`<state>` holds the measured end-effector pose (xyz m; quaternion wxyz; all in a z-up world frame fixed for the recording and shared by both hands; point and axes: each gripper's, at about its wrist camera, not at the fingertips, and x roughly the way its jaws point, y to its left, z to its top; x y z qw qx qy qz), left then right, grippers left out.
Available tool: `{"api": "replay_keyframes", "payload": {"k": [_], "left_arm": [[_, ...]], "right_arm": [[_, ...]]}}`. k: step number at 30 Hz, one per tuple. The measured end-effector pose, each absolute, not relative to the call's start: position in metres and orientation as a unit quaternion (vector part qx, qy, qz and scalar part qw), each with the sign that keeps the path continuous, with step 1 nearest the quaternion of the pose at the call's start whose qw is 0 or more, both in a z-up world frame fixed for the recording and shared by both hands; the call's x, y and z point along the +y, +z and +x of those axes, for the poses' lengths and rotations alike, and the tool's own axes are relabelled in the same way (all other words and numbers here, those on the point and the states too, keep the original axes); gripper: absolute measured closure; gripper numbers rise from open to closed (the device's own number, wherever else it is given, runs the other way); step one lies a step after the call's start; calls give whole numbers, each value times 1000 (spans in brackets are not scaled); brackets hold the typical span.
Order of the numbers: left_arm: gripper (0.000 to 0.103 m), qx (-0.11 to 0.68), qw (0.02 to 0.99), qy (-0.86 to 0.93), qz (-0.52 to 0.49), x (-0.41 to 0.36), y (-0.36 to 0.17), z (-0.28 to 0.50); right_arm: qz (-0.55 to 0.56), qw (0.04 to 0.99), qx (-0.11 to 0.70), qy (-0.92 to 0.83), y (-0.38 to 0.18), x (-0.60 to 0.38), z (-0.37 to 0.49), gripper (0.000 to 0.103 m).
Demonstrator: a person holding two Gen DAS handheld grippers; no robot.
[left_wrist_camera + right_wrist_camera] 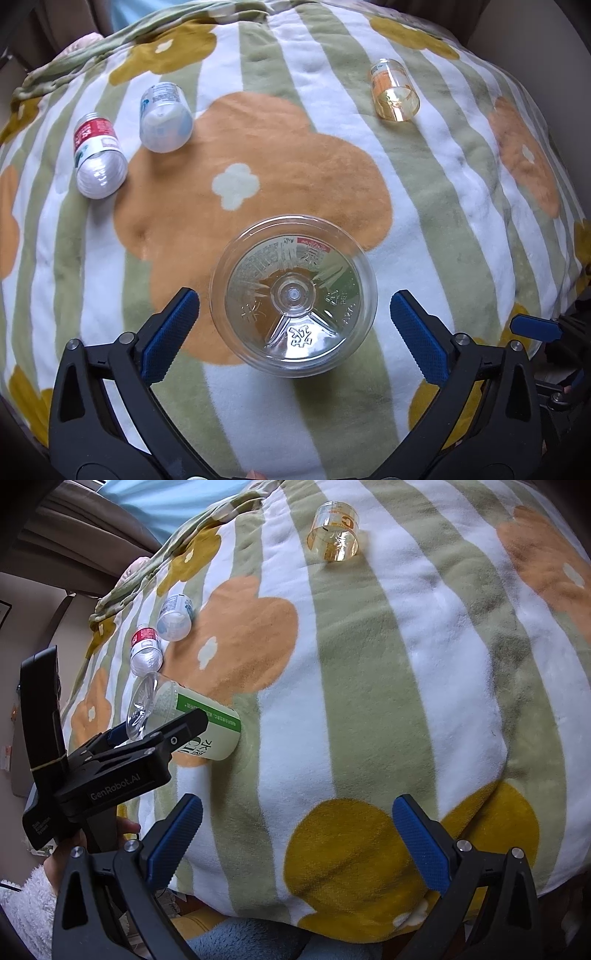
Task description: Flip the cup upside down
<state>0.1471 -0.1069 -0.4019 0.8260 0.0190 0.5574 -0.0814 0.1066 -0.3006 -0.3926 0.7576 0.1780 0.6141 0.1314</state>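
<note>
A clear plastic cup with a green and white label (293,295) stands on the flowered blanket (406,177), its moulded base up toward my left wrist camera. My left gripper (294,317) is open, a blue pad on each side of the cup, not touching. In the right wrist view the same cup (195,727) leans on the blanket, with the left gripper's fingers (181,725) around its clear end. My right gripper (297,830) is open and empty over the blanket's near edge, well right of the cup.
Three other cut-bottle cups stand on the blanket: a red-labelled one (99,158) and a blue-labelled one (164,118) at the far left, and an amber one (395,90) at the far right. The blanket's edge drops off at the left (110,602).
</note>
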Motion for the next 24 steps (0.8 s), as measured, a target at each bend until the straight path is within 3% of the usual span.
{"api": "replay_keyframes", "payload": {"k": [6,11,16,24], "left_arm": [[0,560,825,-78,1,-92,-383,137],[0,551,831,-75,-15,-70,-336,116],[0,501,863,-66,-12,-47,-242,99],[0,374,927,-35,2,-6,-77,76]], "right_arm": [[140,770,609,128,-376,-293,106,0],[109,794,588,108,-334,-292,105,0],[71,836,536,95,-254,-277,107,0],[23,922,384,48,-94,-253,97,0]]}}
